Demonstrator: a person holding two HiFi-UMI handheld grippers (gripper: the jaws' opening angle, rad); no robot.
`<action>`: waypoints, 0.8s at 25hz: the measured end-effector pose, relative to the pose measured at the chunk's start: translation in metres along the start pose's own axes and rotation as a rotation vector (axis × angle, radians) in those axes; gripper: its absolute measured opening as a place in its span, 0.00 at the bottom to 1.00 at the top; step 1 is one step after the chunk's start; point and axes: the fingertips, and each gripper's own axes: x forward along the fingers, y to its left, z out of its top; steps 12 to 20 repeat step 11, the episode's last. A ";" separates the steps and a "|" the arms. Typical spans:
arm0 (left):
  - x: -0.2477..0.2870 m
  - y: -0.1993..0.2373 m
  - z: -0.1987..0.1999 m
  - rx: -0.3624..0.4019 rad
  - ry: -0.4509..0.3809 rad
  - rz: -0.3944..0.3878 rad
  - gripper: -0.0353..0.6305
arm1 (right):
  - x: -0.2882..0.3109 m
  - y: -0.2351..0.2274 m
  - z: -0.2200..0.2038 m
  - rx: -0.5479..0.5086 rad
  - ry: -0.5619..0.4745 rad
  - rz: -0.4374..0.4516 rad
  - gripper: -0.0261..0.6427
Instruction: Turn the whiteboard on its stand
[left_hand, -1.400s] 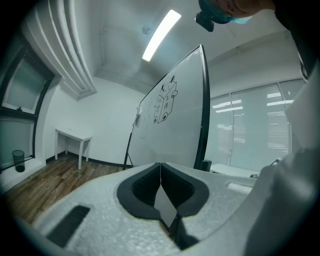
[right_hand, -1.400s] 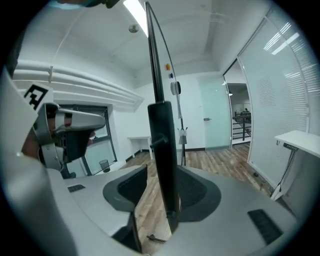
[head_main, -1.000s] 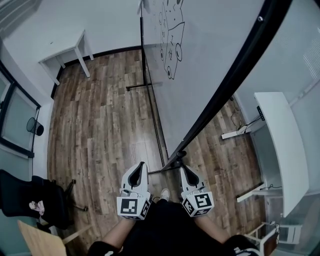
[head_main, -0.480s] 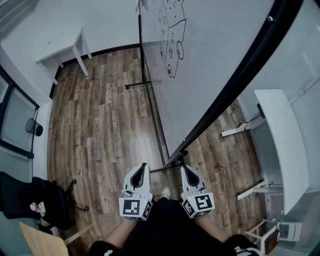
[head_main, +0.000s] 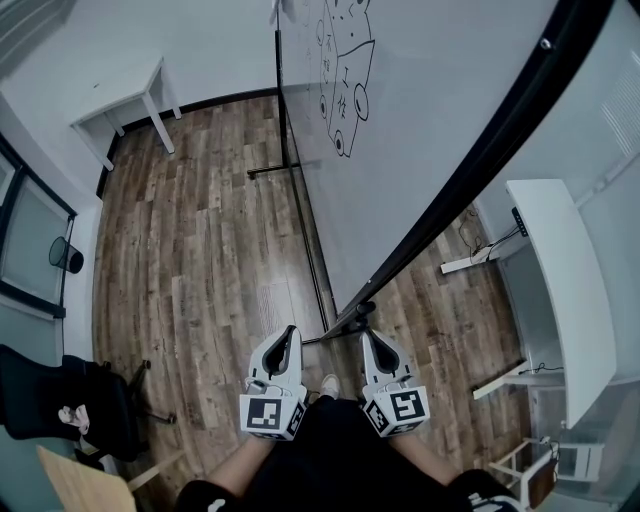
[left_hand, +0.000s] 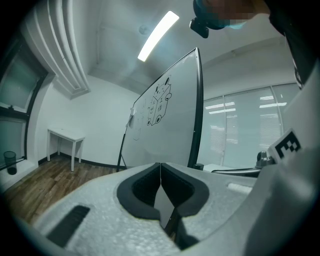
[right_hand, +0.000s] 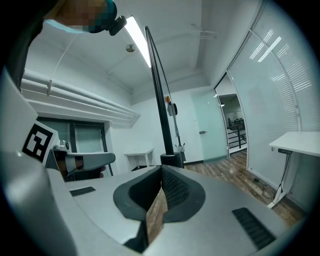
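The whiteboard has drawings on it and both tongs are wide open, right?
No. The whiteboard has drawings, but the left tongs and right tongs are shut and empty, as the two gripper views show.

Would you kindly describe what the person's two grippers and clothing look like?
Both the left gripper and the right gripper have pale grey, speckled shells that taper to rounded jaws lined with black padding. Each carries a white cube printed with black square markers. The person wears a black top, and black sleeves show at the head view's bottom edge.
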 end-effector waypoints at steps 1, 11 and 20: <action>0.000 0.000 0.000 -0.001 0.001 0.000 0.08 | 0.000 0.001 0.000 0.000 -0.002 0.000 0.06; -0.003 0.000 0.001 -0.010 -0.003 -0.006 0.08 | -0.003 0.004 0.002 -0.012 -0.013 -0.004 0.06; -0.003 0.000 0.001 -0.010 -0.003 -0.006 0.08 | -0.003 0.004 0.002 -0.012 -0.013 -0.004 0.06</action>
